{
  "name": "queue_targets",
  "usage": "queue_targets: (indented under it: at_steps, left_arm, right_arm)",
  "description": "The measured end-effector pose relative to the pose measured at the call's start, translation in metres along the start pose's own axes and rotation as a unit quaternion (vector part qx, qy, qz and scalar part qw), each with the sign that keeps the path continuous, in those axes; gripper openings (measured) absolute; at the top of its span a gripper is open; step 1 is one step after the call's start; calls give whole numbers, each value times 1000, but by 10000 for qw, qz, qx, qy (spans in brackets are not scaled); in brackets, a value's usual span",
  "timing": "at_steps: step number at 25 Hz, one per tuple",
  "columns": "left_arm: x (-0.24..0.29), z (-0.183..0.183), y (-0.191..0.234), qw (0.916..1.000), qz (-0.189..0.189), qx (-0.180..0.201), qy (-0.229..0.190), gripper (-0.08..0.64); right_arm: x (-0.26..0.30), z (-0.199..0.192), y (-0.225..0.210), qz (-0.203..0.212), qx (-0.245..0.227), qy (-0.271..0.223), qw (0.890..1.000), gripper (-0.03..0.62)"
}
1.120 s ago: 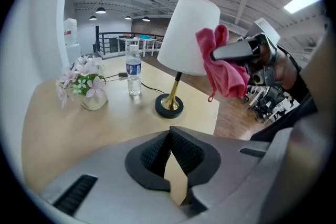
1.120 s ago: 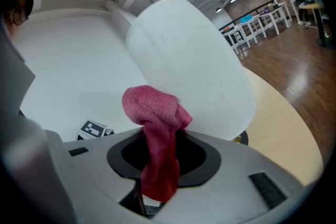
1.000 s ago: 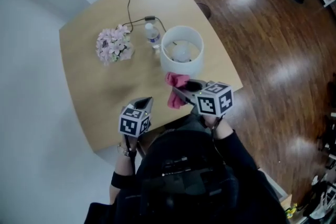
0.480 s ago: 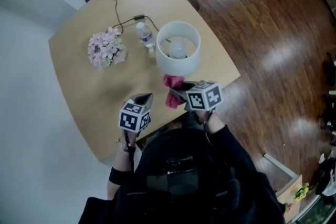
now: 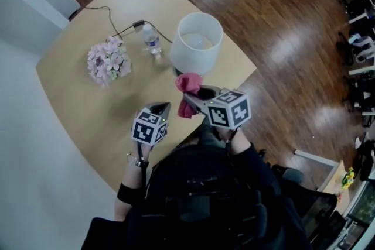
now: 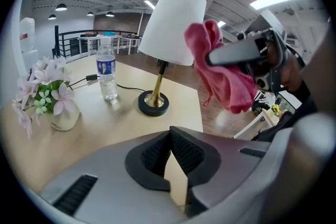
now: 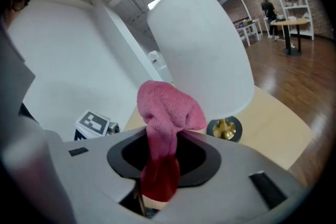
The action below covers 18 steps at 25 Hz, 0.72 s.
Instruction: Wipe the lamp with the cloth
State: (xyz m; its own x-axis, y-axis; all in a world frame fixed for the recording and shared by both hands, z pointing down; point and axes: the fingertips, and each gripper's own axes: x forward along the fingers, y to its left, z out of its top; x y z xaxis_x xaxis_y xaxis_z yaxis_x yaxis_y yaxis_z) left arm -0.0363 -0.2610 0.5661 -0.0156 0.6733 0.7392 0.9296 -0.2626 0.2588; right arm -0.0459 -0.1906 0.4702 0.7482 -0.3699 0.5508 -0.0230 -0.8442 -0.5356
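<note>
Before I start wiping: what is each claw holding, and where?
Right claw grips the pink cloth by one bunched end; left claw is shut on nothing.

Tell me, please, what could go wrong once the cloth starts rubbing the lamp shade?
The lamp stands on a small base near the edge of the table; a push from the cloth in the right gripper could tip it, and the shut left gripper isn't steadying it.
A rocking lamp might topple the water bottle beside it.
</note>
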Motion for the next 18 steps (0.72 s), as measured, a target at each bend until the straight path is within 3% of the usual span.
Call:
queue_targets:
  at_steps: [7, 10, 18]
  left_arm:
    - [-9, 2, 0, 9989, -303, 352, -106, 2]
    - [-14, 5, 3, 9984, -358, 405, -152, 2]
    - [-21, 11, 18, 9979, -405, 472, -179, 2]
  right_arm:
    - [-29, 88, 46, -330, -583, -995, 9928, 129]
    - [-30, 117, 48, -418, -564, -1191, 9904, 129]
    - [5, 85, 13, -642, 137, -921, 9936, 129]
